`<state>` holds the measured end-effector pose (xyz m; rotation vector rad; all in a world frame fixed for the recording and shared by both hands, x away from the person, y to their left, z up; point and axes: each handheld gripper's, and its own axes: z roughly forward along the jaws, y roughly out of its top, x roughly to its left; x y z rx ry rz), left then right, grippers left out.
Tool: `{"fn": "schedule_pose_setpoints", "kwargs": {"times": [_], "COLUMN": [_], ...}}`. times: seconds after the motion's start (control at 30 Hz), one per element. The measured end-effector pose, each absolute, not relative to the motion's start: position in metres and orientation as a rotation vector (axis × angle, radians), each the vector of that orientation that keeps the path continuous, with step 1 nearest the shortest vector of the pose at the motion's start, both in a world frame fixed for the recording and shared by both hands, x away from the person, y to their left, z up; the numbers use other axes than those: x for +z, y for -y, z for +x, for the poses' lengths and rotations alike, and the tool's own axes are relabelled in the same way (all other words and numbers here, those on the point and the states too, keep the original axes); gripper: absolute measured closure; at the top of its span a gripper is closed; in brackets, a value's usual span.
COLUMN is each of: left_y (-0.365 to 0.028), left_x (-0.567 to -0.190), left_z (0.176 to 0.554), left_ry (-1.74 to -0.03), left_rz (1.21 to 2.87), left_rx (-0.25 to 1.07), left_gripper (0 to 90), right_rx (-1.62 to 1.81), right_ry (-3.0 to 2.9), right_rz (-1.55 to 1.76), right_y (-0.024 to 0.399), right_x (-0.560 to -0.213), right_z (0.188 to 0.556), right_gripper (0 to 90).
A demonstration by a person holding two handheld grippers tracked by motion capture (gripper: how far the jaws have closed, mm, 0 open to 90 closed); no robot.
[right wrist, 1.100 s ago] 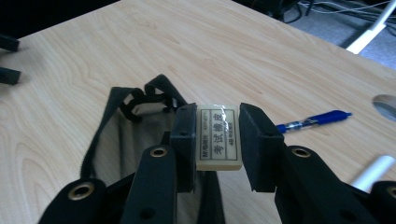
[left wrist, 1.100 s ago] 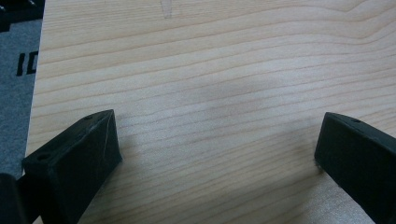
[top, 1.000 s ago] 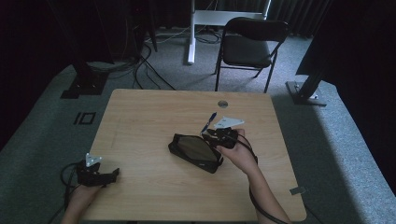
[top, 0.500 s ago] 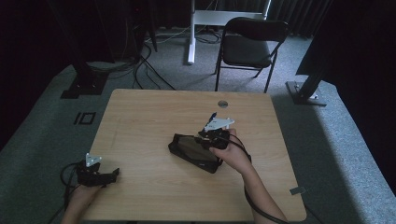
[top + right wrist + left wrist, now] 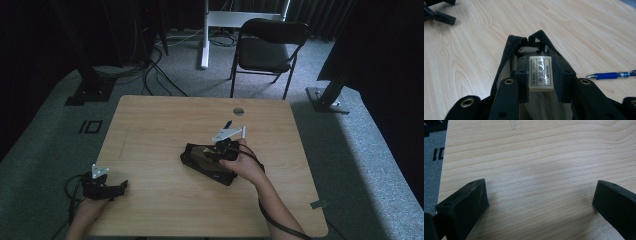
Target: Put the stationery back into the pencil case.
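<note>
Left gripper (image 5: pixel 120 187): near table (image 5: pixel 165 125) edge, jaws spread, empty. Right gripper (image 5: pixel 541 75): pinching an eraser (image 5: pixel 541 73) by its sides, over the open mouth of the black case (image 5: pixel 200 159) mid-table. Pen (image 5: pixel 610 75): loose beyond the case. Risk: eraser likely catches the rim or slips sideways if released off-centre; the soft mouth may collapse.

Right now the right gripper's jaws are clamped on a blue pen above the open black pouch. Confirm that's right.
Not quite. The right gripper has its jaws clamped on a cream eraser with printed characters, held above the open black pouch. The blue pen lies apart on the table, off to the side. The right gripper view shows this.
</note>
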<state>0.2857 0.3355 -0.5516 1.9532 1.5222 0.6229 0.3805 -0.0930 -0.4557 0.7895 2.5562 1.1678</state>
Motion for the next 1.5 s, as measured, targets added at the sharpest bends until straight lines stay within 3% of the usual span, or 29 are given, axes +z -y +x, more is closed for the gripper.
{"fn": "schedule_pose_setpoints", "kwargs": {"times": [1.5], "left_y": [-0.336], "left_x": [-0.552], "left_z": [0.286], "left_ry": [-1.522], "left_rz": [1.955], "left_rx": [0.623], "left_gripper": [0.1], "right_rx": [0.831], "right_ry": [-2.768], "right_rz": [0.759], "right_y": [0.059], "right_x": [-0.490], "right_z": [0.396], "right_gripper": [68.0]}}
